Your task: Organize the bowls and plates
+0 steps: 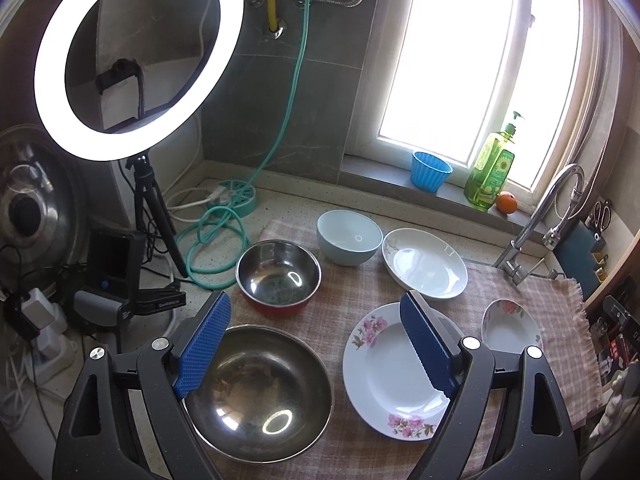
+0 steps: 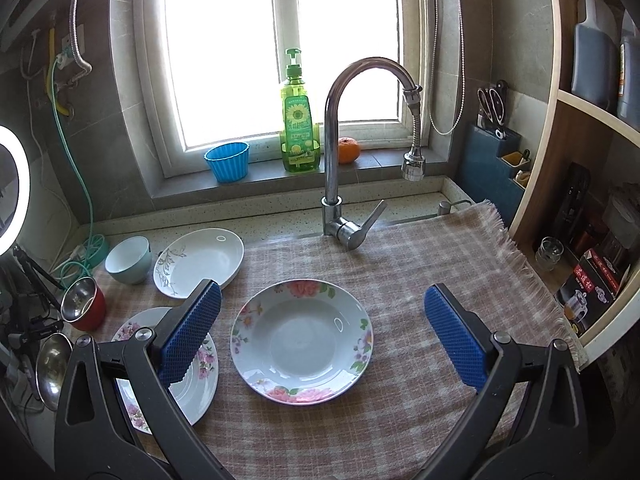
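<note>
Right wrist view: right gripper point(image 2: 322, 338) spread wide over flowered deep plate point(image 2: 301, 340), left gripper point(image 1: 316, 346) likewise spread and empty; risk of glazed rim slipping from a shallow pinch.

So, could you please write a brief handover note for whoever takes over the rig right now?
Left gripper: open, empty, above the large steel bowl.
Right gripper: open, empty, over the deep floral plate.
All on the checked cloth, separate: red-sided steel bowl, light blue bowl, leaf-pattern plate, pink-flower plate.
Done: nothing stacked.
Left: stack the plates, nest the bowls.
</note>
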`<state>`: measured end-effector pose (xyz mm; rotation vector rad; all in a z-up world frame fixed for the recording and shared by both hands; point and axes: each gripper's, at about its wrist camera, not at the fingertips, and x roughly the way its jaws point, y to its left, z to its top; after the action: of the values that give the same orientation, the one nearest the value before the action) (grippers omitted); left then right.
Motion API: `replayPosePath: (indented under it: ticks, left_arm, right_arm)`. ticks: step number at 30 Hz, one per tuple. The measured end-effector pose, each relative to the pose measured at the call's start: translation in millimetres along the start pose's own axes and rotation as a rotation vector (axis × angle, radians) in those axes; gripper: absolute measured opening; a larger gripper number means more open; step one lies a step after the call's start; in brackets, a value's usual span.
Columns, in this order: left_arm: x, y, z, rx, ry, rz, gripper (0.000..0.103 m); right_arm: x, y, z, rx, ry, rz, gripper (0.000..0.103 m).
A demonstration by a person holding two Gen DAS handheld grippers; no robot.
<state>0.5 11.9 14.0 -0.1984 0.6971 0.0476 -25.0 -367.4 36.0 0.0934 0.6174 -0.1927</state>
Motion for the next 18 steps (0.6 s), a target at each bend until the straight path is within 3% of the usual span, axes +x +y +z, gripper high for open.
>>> replayPosePath:
  ticks: [18]
  left_arm:
    - [-3.7, -1.0, -4.3, 0.0, -0.002, -0.003, 0.087]
  right_arm:
    - [-3.8, -0.1, 1.1, 0.002, -0.008, 0.002, 0.103]
